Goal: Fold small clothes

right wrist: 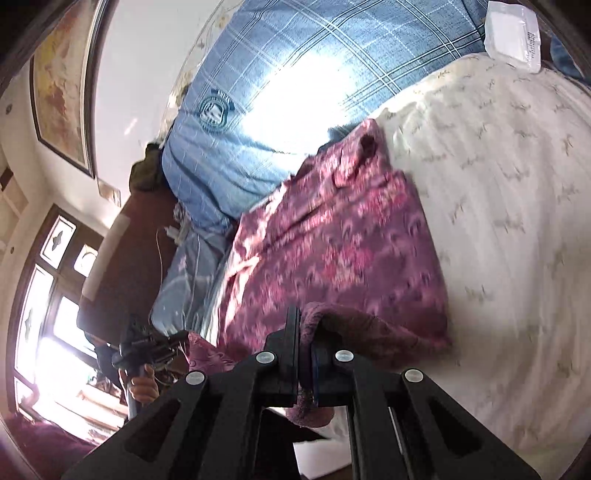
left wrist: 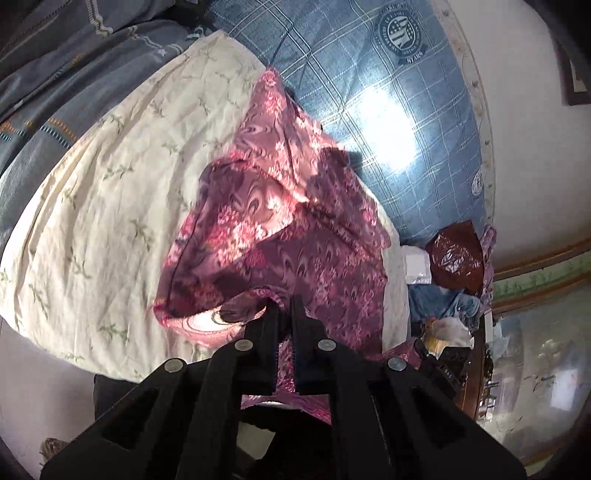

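My left gripper (left wrist: 282, 306) pinches the gathered edge of a purple-and-pink floral patterned fabric garment (left wrist: 280, 221), its two black fingers (left wrist: 269, 325) drawn close with a fold of cloth running between them. My right gripper (right wrist: 303, 325) is likewise clamped on the same garment (right wrist: 332, 258), a rolled, elastic-looking hem squeezed between its pads.

The garment lies on the cream sheet printed with small green sprigs (left wrist: 110, 184), along the sheet's edge nearest the blue plaid quilt with a round crest emblem (left wrist: 388, 92). Its far corner reaches up to that quilt. The cloth is thin and crumpled, with swirling dark purple motifs and bright pink flower clusters. One flap is doubled over the rest, so that a raised, slanting fold crosses the middle. The near edge is lifted off the sheet where I hold it. In the right wrist view the surface looks flatter, though blurred, with a straight side edge lying against the cream sheet (right wrist: 517, 221).

Beyond the sheet, beside the quilt, lies a white plastic-wrapped packet (right wrist: 513, 33). In the left wrist view a shiny dark red plastic bag (left wrist: 458, 254) sits past the sheet's end.
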`<state>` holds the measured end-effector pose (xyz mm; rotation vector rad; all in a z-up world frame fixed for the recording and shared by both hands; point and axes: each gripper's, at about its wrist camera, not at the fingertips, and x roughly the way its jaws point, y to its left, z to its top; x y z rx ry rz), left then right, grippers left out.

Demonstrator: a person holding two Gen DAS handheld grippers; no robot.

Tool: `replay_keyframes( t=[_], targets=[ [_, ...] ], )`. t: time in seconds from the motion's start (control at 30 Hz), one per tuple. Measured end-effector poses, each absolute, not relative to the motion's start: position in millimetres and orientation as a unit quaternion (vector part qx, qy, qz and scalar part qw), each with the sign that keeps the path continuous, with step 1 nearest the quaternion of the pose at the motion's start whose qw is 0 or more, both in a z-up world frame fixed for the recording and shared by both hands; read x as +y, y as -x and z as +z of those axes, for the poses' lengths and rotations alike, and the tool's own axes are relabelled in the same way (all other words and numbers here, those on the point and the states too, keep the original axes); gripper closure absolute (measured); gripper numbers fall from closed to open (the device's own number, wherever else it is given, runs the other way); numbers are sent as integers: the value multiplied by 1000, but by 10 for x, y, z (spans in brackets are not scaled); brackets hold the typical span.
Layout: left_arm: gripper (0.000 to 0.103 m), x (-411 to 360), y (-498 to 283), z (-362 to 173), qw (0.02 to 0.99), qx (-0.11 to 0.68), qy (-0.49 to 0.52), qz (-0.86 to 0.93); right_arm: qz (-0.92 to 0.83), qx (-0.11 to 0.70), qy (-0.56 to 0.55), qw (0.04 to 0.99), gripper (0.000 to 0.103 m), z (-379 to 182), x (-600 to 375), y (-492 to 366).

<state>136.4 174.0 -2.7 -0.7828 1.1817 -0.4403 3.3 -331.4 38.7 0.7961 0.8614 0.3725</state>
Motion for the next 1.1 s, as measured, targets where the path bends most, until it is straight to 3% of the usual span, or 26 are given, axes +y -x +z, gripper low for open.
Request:
replay_keyframes(
  t=[0.4,0.8,0.9,0.97,1.03,1.07,1.1],
  targets=[
    [100,1725,-2713,-64,753,492,406,-165,144,349,-431,820,99,329,-3637,-1449],
    [100,1585,-3646,-625,731,547,393,-110,77,387,-473,788,99,-420,-3906,-2354],
    [99,1618,-3640,-600,722,550,402,-118,75,386,-484,782,94,-466,-3900,-2356],
    [92,1653,-3589,-500,722,545,404,-136,80,381,-486,782,91,-413,-3891,-2304],
    [71,1663,-3499,-365,727,537,400,-151,92,380,-484,783,82,-337,-3869,-2247],
    [58,1655,-3435,-299,732,535,392,-156,98,380,-482,783,73,-299,-3854,-2208],
    [54,1639,-3362,-237,738,532,383,-161,104,380,-481,783,67,-269,-3837,-2179]
  ],
)
